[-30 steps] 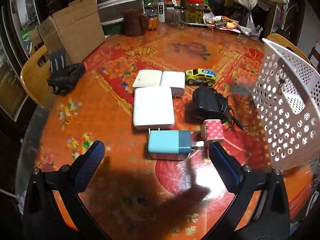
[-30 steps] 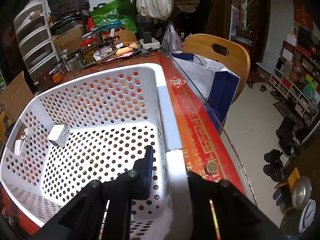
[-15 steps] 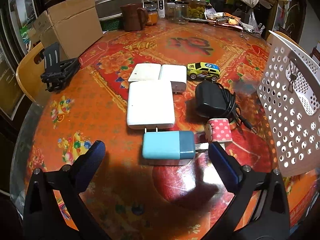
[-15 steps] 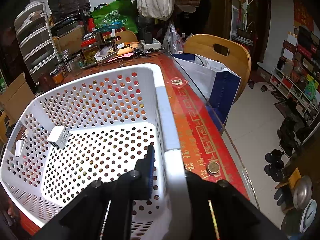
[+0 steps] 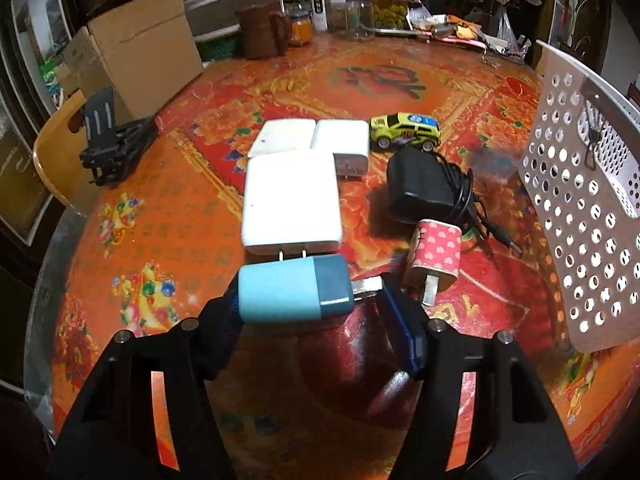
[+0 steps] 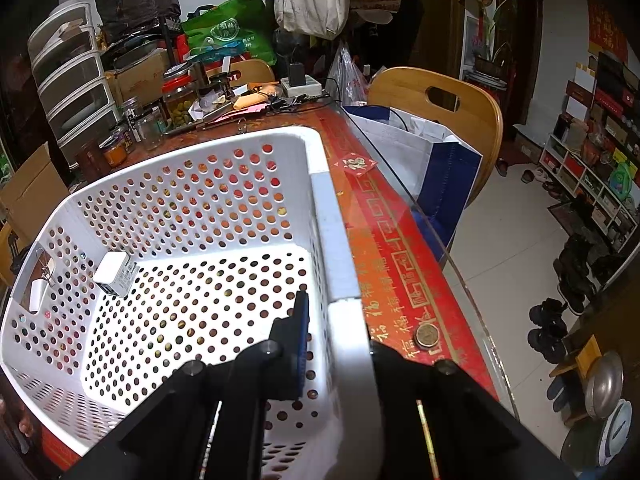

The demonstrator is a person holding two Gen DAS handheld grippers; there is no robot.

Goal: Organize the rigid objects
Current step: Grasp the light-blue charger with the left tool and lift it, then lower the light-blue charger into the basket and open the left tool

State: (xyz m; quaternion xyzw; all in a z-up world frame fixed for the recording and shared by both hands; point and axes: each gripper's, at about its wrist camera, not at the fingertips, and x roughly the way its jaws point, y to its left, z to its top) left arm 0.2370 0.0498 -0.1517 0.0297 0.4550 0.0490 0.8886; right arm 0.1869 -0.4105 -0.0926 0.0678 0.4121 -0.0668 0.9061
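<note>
My left gripper [image 5: 308, 304] has its fingers closed around a light-blue and teal charger [image 5: 294, 293] that lies on the red patterned table [image 5: 168, 220]. Behind it lie a large white adapter [image 5: 292, 204], two smaller white adapters [image 5: 340, 142], a yellow toy car [image 5: 405, 130], a black adapter with cable [image 5: 424, 190] and a pink dotted plug [image 5: 434, 254]. My right gripper [image 6: 340, 332] is shut on the right rim of the white perforated basket [image 6: 340, 240], which holds a small white charger [image 6: 116, 274]. The basket's wall also shows in the left wrist view [image 5: 580, 208].
A cardboard box [image 5: 136, 64] and a black folding stand [image 5: 114, 140] sit at the table's left. Jars and a brown jug [image 5: 262, 34] line the far edge. A coin [image 6: 427, 336] lies near the glass table edge. Wooden chair [image 6: 448, 116] with a bag stands beyond.
My left gripper moved forward and closed its fingers around the blue charger; earlier they were wide open in front of it. The right gripper and basket stayed in place.
</note>
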